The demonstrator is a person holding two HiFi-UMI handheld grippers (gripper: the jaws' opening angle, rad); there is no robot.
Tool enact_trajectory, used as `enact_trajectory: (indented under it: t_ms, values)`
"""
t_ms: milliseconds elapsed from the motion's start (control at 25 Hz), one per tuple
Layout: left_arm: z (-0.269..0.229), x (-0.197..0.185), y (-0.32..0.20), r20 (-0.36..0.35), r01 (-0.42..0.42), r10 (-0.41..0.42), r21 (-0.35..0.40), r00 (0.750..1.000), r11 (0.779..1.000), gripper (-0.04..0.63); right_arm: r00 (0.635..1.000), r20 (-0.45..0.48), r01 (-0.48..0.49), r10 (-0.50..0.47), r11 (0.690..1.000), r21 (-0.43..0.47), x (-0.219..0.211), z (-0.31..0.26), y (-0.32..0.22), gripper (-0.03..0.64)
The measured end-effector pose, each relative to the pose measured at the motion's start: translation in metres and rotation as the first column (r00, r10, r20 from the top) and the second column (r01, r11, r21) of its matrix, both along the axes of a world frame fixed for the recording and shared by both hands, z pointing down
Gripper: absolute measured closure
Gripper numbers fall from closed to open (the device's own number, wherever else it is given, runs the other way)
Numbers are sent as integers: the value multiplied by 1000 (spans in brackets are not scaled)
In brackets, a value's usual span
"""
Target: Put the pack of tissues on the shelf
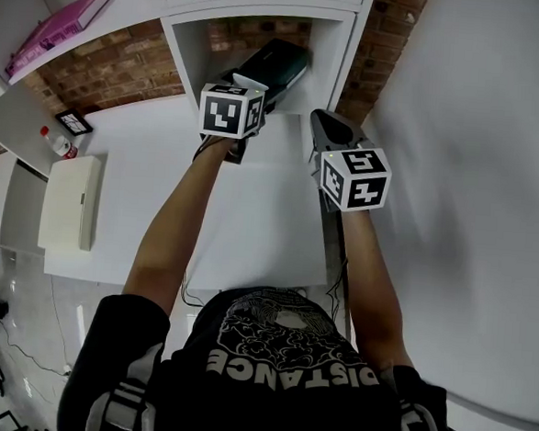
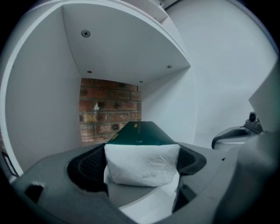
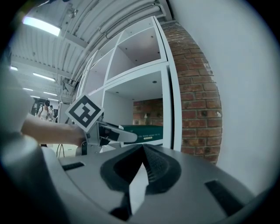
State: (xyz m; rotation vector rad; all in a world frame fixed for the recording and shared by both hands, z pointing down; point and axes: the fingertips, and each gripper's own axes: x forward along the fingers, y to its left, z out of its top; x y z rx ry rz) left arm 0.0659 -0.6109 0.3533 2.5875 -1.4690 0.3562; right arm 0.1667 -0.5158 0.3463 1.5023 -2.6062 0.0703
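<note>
At the far left a pink book [image 1: 62,25] lies on a high ledge. Below it, on the white desk [image 1: 251,218], are a small red-capped bottle [image 1: 58,143] and a pale box [image 1: 68,200], well apart from the work.

At the middle, the left claw [image 2: 140,159] reaches into an open compartment of the white shelf [image 1: 330,67]. It is spread wide, with its jaws opening. The pack [image 2: 140,135] sits between them inside the compartment. Its dark green top runs toward the brick back and its white end faces the claw. The black pads sit just beside the pack's two sides, and I cannot tell whether they touch it. The right gripper view shows the pack low in the compartment, past the left claw's marker cube [image 3: 85,111].

Further right, the right claw [image 3: 142,148] is outside the shelf, near its right upright. Its jaws are closed together and nothing is between them. A strip of brick [image 1: 383,34] follows, then a plain white wall [image 1: 478,132].
</note>
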Motion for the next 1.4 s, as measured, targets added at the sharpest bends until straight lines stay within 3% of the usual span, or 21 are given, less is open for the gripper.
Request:
enact_trajectory:
  t_ms: [360, 560, 920, 1160, 1400]
  values:
    - [-3, -16, 24, -27, -24, 24, 8, 999, 1000, 137, 1000, 5, 3, -3, 1000, 4, -19, -4, 11, 614]
    - [-9, -26, 41, -35, -52, 53, 32, 998, 998, 186, 1000, 5, 7, -8, 1000, 7, -35, -6, 14, 612]
    - [-21, -65, 72, -50, -30, 36, 101, 998, 994, 339, 1000, 12, 5, -5, 1000, 25, -62, -12, 19, 614]
    - [-23, -105, 87, -7, -14, 15, 148, 1000, 989, 441, 999, 34, -20, 19, 999, 37, -74, -20, 20, 614]
    - [-25, -146, 93, -44, 39, -32, 167, 999, 985, 519, 999, 17, -38, 37, 998, 45, -86, -24, 23, 614]
